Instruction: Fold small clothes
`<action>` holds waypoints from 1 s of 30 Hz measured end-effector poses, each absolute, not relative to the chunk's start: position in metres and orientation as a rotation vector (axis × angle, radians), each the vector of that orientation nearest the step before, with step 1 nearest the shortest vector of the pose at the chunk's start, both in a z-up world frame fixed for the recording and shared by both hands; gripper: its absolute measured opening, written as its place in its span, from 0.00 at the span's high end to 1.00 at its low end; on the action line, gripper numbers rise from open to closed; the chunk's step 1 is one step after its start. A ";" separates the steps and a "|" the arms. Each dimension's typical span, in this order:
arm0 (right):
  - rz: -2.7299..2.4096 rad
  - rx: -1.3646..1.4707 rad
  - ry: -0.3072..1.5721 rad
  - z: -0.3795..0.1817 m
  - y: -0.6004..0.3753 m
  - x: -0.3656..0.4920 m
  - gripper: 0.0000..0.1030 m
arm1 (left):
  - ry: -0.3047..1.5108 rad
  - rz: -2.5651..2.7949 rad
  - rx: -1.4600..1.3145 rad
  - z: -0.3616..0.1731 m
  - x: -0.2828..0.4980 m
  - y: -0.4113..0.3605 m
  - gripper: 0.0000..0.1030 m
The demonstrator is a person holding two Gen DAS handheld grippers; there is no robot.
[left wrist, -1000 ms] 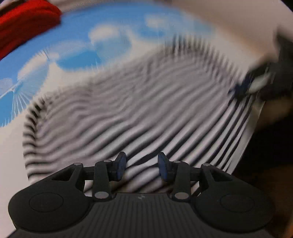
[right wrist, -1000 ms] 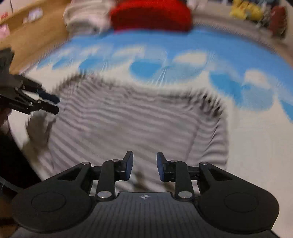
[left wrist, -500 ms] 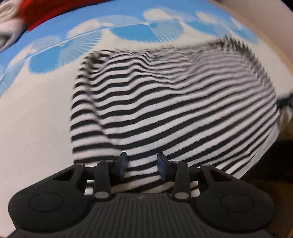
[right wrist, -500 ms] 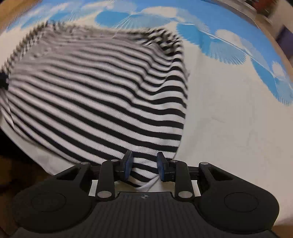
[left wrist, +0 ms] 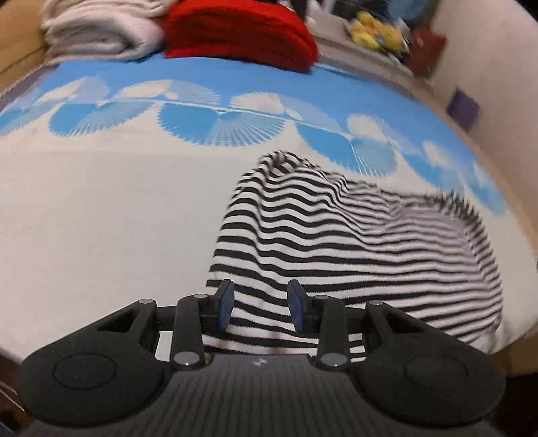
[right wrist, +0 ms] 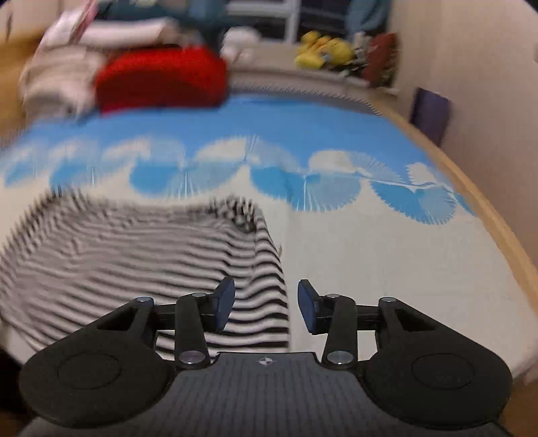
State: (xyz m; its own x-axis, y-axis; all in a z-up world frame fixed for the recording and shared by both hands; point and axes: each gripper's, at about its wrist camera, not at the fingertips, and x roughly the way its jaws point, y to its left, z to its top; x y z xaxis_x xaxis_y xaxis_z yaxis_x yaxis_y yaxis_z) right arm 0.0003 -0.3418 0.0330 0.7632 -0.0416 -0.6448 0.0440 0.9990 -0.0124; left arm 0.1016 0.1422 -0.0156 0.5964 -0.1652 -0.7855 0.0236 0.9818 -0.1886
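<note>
Striped garment [left wrist: 353,242]: black-and-white, lying rumpled on my blue-and-white bedspread [left wrist: 101,218], lower right of the left view, lower left of the right view.
Left gripper [left wrist: 259,305]: jaws apart, striped cloth showing between them, pads not pressing it.
Right gripper [right wrist: 265,306]: jaws opening, the garment's edge between them, unpinched.
Red folded item [left wrist: 238,32]: top centre

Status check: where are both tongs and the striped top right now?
Right tongs opening, nothing gripped. Left tongs open above striped top. Top rumpled on blue-and-white sheet. Nothing in the way.
</note>
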 end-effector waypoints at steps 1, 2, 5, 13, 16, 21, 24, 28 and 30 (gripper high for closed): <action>-0.059 0.046 0.698 0.029 -0.341 -0.006 0.58 | 0.934 -0.101 -0.196 -0.016 0.100 0.146 0.63; -0.069 0.084 0.710 0.024 -0.341 -0.010 0.58 | 0.946 -0.088 -0.229 -0.018 0.098 0.150 0.63; -0.088 0.143 0.768 0.013 -0.334 -0.012 0.58 | 0.984 -0.081 -0.292 -0.026 0.096 0.162 0.63; -0.077 0.078 0.815 -0.001 -0.316 -0.002 0.58 | 1.101 -0.029 -0.482 -0.065 0.100 0.173 0.61; -0.080 0.051 0.833 -0.005 -0.318 -0.003 0.58 | 1.160 0.006 -0.496 -0.080 0.102 0.169 0.55; -0.099 0.059 0.849 -0.013 -0.329 -0.002 0.58 | 1.198 0.059 -0.578 -0.093 0.103 0.176 0.44; -0.111 0.092 0.847 -0.012 -0.334 -0.002 0.58 | 1.191 0.072 -0.647 -0.097 0.104 0.180 0.43; -0.105 0.104 0.832 -0.009 -0.332 -0.002 0.58 | 1.163 0.070 -0.714 -0.100 0.111 0.180 0.44; -0.100 0.100 0.831 -0.008 -0.331 -0.002 0.58 | 1.144 0.090 -0.768 -0.102 0.111 0.185 0.44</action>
